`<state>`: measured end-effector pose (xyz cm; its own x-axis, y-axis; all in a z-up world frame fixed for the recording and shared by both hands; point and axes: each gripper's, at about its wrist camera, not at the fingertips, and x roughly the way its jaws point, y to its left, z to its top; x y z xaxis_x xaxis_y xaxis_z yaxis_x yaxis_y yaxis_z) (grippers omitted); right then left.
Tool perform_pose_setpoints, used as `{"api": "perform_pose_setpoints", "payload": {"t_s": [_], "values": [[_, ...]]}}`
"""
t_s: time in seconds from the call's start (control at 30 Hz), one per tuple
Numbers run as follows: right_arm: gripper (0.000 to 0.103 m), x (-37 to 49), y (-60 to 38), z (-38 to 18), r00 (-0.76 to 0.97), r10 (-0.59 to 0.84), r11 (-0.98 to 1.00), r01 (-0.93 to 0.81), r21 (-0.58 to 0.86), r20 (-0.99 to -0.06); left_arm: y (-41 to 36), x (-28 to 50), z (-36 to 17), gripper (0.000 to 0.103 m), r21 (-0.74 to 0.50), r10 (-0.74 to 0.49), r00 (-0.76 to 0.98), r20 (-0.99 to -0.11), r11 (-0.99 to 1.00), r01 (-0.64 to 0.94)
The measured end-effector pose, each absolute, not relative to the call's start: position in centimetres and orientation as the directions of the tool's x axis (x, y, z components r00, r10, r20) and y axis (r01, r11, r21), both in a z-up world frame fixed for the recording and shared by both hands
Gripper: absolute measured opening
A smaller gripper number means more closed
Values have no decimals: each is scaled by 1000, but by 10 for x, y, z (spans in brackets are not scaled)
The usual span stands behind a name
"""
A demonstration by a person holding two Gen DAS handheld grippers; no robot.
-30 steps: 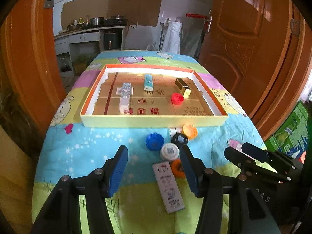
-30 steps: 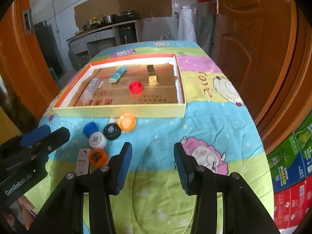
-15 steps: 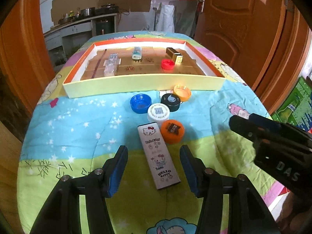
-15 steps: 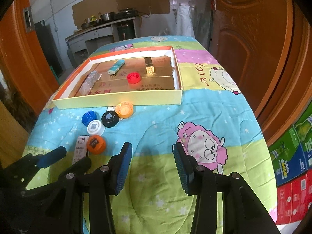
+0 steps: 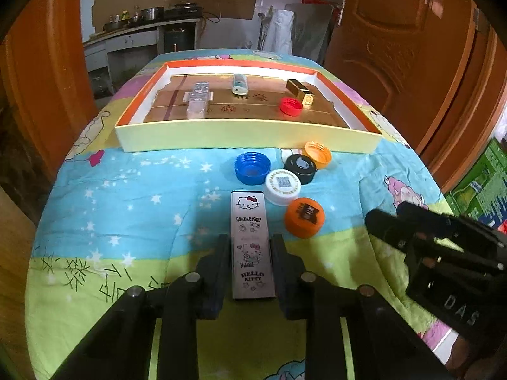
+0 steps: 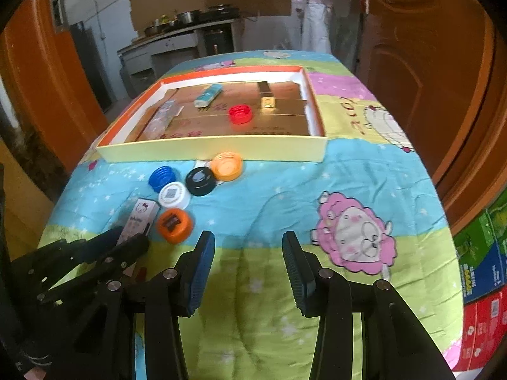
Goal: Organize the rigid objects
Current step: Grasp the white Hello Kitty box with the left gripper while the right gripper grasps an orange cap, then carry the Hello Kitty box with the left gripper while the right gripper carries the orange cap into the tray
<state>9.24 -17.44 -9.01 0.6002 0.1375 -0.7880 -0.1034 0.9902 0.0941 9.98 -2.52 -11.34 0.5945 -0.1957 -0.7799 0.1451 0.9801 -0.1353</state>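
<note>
Left gripper [image 5: 250, 253] jaws just closed, gripping Hello Kitty box [image 5: 252, 247] lying flat on table's cartoon cloth [image 5: 126, 196], beside bottle caps [image 5: 282, 186]. Right gripper [image 6: 248, 253] jaws apart, empty, above cloth.

Six caps [image 5: 252, 168], four boxes [image 5: 252, 244] (one tray [image 5: 247, 139])
</note>
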Motion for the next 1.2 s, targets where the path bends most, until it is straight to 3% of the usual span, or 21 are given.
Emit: {"api": "perform_pose_setpoints", "payload": {"t_s": [0.3,0.67,0.7,0.77,1.2], "values": [[46,94,-148,-99,563,237,964,-237,120,-792,5,107,-101,26,-156,-163,630,-759,985,66],[46,119,-115,-112,563,220,952,-304,48,-796,18,118,-100,26,-159,-147,634,-759,987,38],[45,120,-114,-112,567,215,952,-304,41,-795,18,119,-101,26,-159,-147,634,-759,987,39],[31,121,-113,-113,573,192,954,-298,15,-796,17,120,-101,26,-160,-149,633,-760,986,41],[31,110,-126,-97,604,221,960,-271,63,-766,6,124,-88,26,-159,-170,650,-740,984,77]]}}
